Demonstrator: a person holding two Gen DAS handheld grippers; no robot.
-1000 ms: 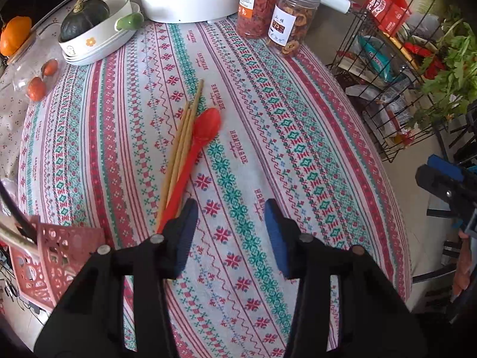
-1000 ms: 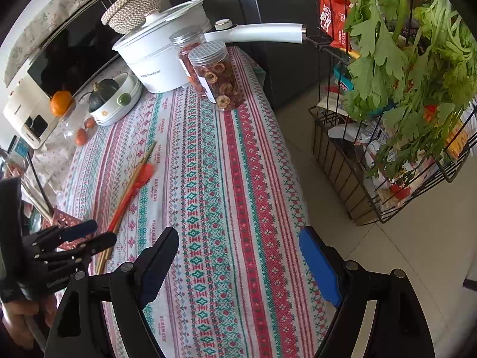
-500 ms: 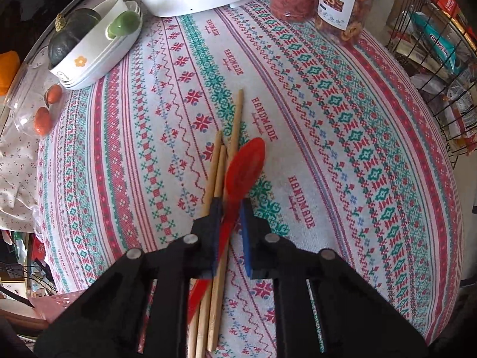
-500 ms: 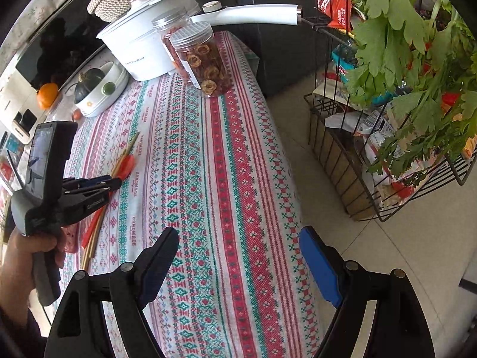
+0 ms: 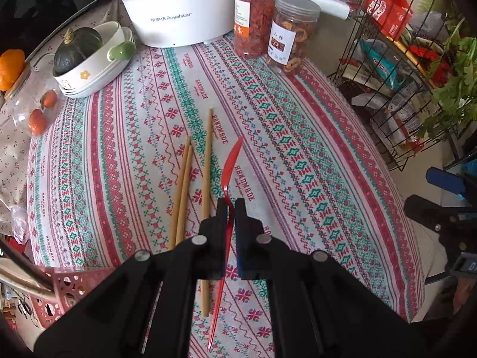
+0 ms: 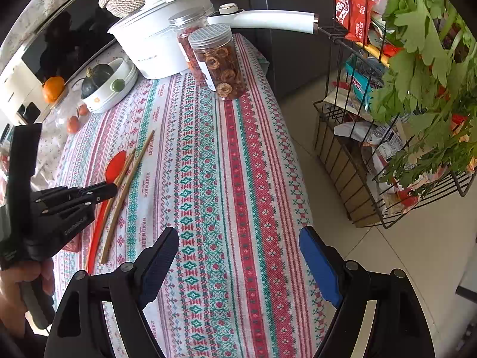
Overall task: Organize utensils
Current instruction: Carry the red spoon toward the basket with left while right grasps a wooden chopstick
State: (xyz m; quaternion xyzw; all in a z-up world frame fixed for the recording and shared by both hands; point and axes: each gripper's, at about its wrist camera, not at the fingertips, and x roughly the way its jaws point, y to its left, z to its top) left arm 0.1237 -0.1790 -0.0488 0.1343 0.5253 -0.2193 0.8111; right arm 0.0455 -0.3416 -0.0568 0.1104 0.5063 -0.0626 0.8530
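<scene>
Pinching the red spoon [image 5: 228, 176] by its handle, the left tongs [image 5: 229, 208] should lift straight, clear of the chopsticks [image 5: 190, 191] mid-worktop; right tongs [image 6: 238, 256] hang spread.

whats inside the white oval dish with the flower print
A dark green squat pumpkin sits in the white oval dish, which tops a stack of similar dishes. A small green handle-like knob juts from its rim. The dish floor under the pumpkin is hidden.

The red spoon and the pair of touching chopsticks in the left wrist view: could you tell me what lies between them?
One separate chopstick lies between the red spoon and the pair of chopsticks.
</scene>
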